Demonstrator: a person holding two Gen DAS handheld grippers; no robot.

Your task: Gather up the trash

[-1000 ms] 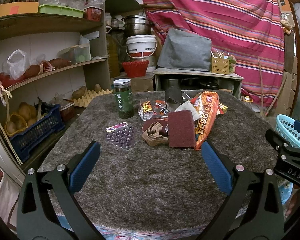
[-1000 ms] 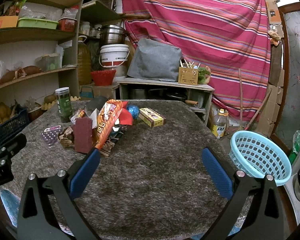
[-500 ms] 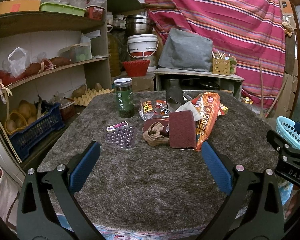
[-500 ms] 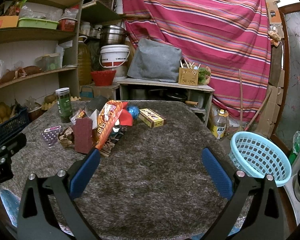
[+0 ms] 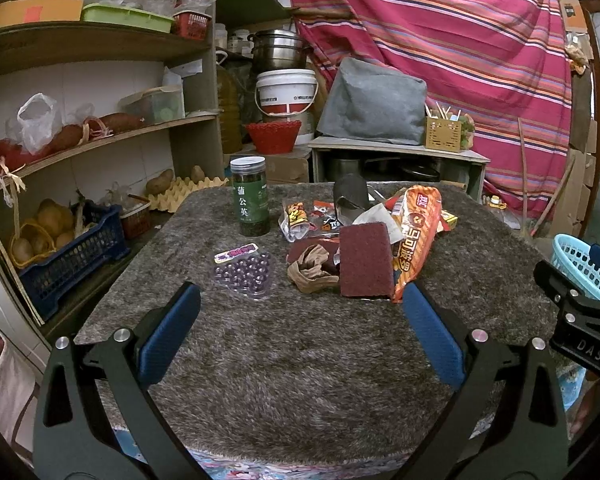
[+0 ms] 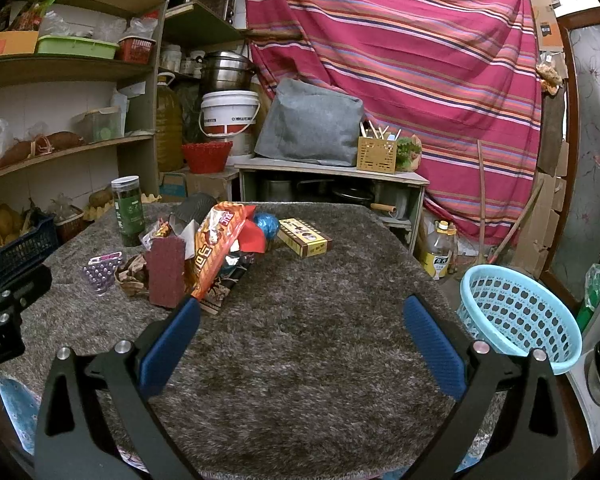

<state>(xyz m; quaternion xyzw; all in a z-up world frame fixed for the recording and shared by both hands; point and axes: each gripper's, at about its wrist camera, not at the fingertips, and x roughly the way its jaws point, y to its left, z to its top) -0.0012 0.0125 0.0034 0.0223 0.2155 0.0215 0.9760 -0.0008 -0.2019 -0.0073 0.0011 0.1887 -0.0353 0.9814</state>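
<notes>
A heap of trash lies on the grey furry table (image 5: 300,360): an orange snack bag (image 5: 416,236), a dark red scouring pad (image 5: 366,260), a crumpled brown stocking (image 5: 312,272), small snack wrappers (image 5: 300,220) and a purple blister pack (image 5: 246,270). In the right wrist view I see the same snack bag (image 6: 216,240), the pad (image 6: 166,272) and a yellow box (image 6: 304,236). My left gripper (image 5: 300,332) is open and empty, short of the heap. My right gripper (image 6: 300,336) is open and empty, to the right of the heap.
A light blue basket (image 6: 516,316) stands off the table's right side, also in the left wrist view (image 5: 580,264). A green-labelled jar (image 5: 250,196) stands at the table's far left. Shelves (image 5: 80,140) with crates line the left wall. A low cabinet (image 6: 332,188) is behind the table.
</notes>
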